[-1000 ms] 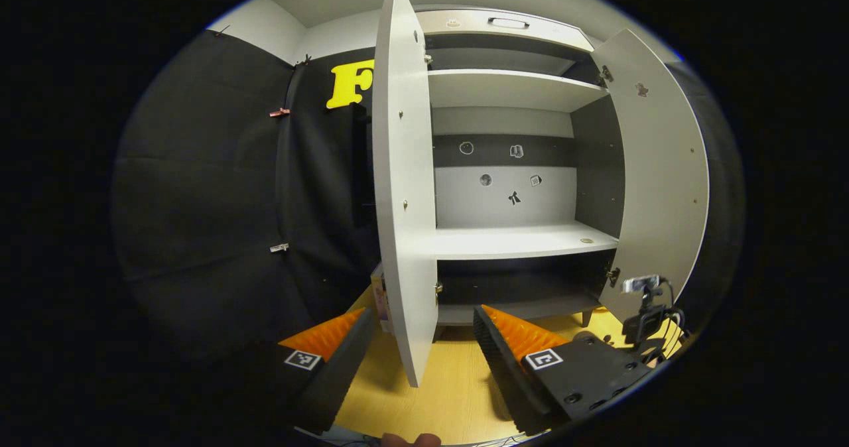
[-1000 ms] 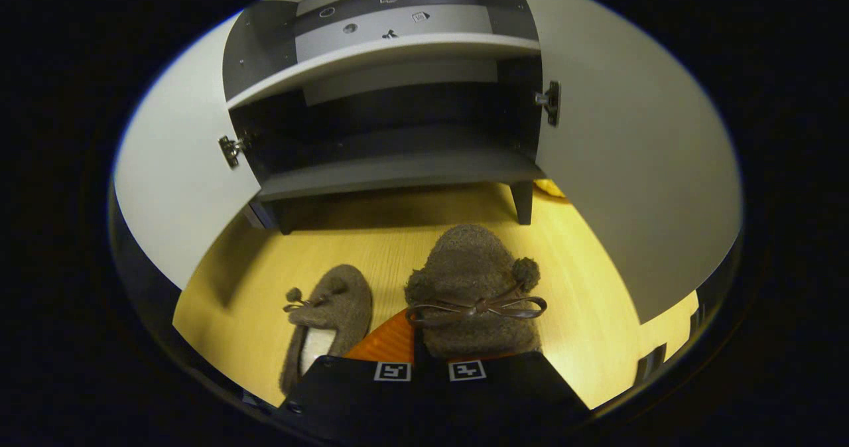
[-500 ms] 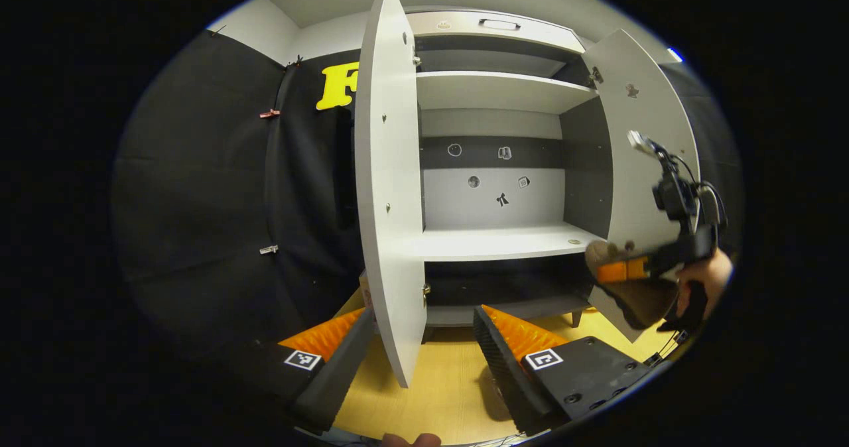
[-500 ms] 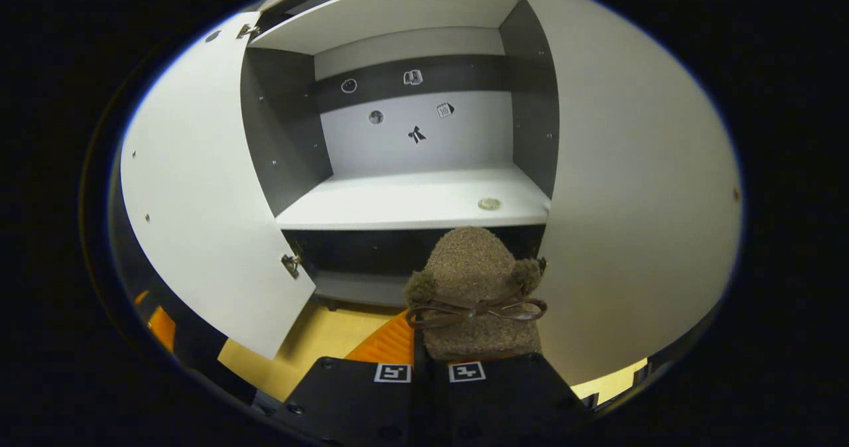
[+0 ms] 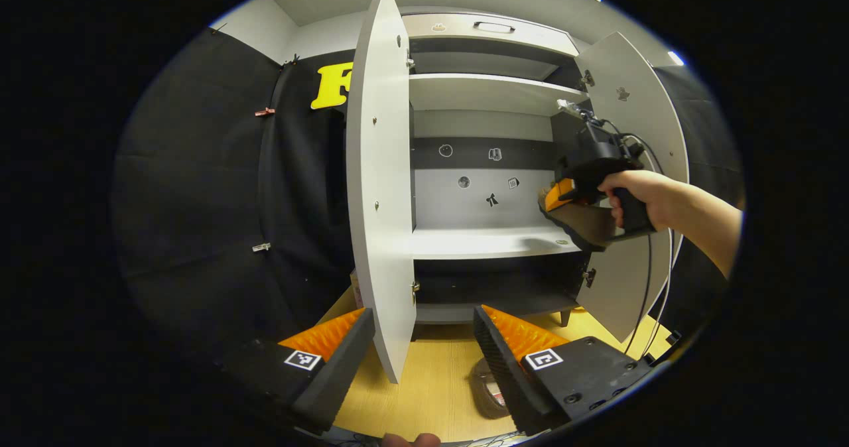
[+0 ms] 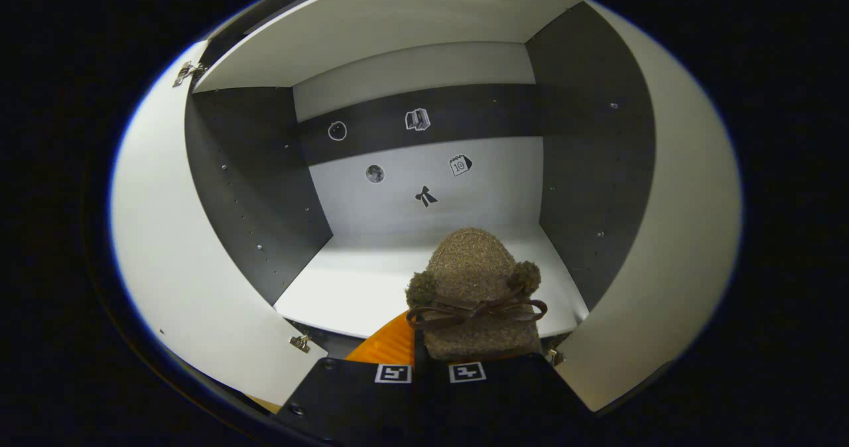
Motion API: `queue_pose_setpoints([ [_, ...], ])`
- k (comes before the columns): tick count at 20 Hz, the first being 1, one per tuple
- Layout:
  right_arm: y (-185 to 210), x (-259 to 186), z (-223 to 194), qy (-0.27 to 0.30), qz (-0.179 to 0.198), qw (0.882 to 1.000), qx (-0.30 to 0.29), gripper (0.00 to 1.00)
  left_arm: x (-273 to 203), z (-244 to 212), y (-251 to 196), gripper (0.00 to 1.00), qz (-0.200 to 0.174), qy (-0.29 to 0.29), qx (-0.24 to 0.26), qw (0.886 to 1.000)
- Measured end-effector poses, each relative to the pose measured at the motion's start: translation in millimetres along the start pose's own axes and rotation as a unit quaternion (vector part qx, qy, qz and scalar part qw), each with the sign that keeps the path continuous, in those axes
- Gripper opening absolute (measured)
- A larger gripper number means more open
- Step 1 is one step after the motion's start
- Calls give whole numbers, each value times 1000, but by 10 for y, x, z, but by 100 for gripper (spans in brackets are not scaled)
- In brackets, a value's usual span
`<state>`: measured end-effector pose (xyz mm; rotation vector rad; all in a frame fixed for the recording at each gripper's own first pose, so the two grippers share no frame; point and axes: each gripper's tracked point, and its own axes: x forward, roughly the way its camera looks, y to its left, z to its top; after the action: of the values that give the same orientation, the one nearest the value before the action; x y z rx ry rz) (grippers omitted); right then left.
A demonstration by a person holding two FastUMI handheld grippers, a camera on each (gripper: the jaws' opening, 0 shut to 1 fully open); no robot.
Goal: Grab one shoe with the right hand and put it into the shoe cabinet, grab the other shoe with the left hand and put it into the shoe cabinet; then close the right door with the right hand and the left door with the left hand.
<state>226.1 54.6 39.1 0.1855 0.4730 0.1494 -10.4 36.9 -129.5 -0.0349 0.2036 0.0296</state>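
The brown fuzzy slipper [image 6: 472, 294], bow on top, is being held clamped between the right gripper [image 6: 431, 357] fingers, toe pointing at twelve o'clock into the shoe cabinet [image 6: 424, 188]. A second ago it was being lifted off the wooden floor; now it is being carried over the front edge of the middle shelf [image 6: 345, 288], not yet set down. In the left gripper view the same slipper [image 5: 580, 218] is seen at three o'clock, beneath the hand [image 5: 637, 195] gripping the tool. The other slipper [image 5: 487, 381] is being left on the floor [image 5: 438, 381] at six o'clock, beside the left gripper [image 5: 424, 357], whose jaws are being kept wide and empty, straddling the open left door [image 5: 381, 188]. The right door [image 5: 637, 168] is also standing open. Release onto the shelf is judged next.
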Motion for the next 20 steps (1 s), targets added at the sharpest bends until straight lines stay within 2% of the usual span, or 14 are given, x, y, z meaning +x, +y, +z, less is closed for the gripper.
queue_pose_setpoints([
  [4, -61, 588, 195, 7, -8, 1000, -5, 6, 48, -24, 34, 95, 14, 5, -5, 1000],
  [11, -275, 1501, 160, 22, -33, 999, 17, 6, 171, -88, 10, 95, 25, 16, -12, 1000],
  [17, -385, 1877, -20, 49, -54, 997, 10, 5, 246, -182, 42, 95, 31, 32, -17, 999],
  [20, -382, 1904, -14, 54, -56, 996, 33, 8, 272, -201, 53, 95, 27, 35, -20, 999],
])
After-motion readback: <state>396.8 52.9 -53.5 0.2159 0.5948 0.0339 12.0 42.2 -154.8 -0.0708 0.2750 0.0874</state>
